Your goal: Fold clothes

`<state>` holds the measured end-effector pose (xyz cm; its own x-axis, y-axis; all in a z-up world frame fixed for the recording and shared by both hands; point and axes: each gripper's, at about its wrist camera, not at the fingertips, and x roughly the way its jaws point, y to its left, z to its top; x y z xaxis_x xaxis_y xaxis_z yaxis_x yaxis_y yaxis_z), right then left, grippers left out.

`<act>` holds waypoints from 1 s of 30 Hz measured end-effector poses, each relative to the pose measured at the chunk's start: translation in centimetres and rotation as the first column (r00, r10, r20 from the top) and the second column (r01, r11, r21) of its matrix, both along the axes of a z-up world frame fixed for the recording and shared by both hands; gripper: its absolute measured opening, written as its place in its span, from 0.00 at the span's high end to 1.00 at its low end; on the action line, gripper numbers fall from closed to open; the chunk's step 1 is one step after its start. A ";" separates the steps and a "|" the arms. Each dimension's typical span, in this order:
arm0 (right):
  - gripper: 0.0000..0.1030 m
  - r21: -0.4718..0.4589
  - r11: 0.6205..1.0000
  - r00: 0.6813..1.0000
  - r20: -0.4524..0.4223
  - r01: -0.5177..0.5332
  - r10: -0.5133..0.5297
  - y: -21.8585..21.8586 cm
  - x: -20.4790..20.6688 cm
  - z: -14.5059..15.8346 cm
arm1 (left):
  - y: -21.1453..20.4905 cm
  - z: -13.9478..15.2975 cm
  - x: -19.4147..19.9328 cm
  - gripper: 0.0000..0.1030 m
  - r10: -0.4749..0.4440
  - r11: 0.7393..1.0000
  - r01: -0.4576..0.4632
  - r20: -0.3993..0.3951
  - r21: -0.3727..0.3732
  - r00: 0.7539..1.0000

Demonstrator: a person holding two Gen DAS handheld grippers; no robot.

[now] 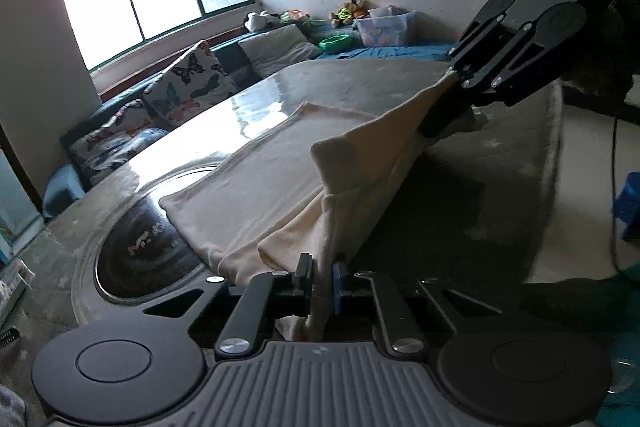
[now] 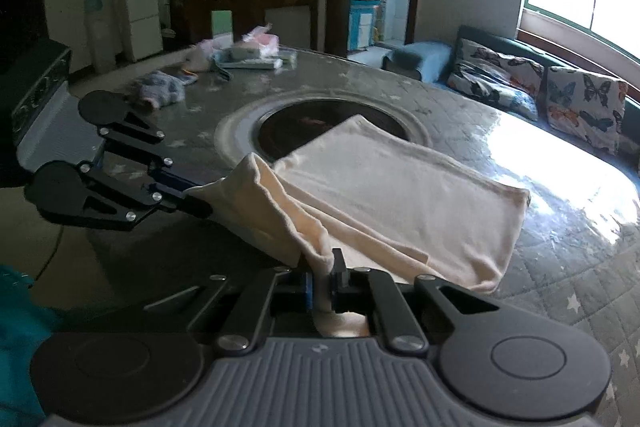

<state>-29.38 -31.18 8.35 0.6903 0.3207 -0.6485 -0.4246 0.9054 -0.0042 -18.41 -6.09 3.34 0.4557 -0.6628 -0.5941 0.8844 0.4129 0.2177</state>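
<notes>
Left wrist view faces the window wall, right wrist view faces the room's interior, both close over the table (image 2: 520,247).

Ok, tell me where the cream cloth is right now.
The cream cloth lies on the grey table, partly over its round black centre, with its near edge lifted between the left tool and right tool.

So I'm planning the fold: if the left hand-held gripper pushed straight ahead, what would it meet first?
Probably only the cream garment it is shut on, lying ahead across the table. Past that, depth is unclear.
</notes>
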 end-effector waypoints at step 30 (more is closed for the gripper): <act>0.92 0.003 0.974 0.967 -0.119 0.226 -0.224 -5.9 11.6 -0.5 | -7.5 -1.3 17.1 0.85 0.212 0.977 -0.213 -0.177 0.014 0.961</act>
